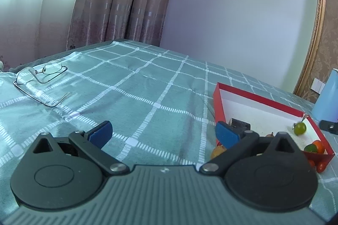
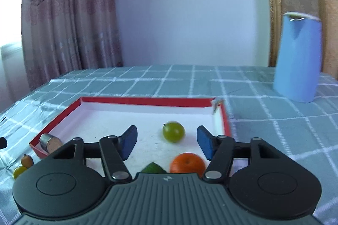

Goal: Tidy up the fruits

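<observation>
the right gripper (image 2: 166, 141) stands open and empty over the red tray (image 2: 145, 101), green fruit (image 2: 173, 132) just ahead between its fingers. the left gripper (image 1: 163, 136), wide and empty, sits nearest the fruit (image 1: 217, 151) outside the tray.

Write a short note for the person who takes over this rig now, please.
Right gripper: open, holds nothing, over the red tray.
Left gripper: open, empty, over the cloth beside the tray.
In the tray: green fruit, orange, another green fruit, a cylinder.
Left to do: two small fruits on the cloth at the tray's left corner; red ones outside too.
</observation>
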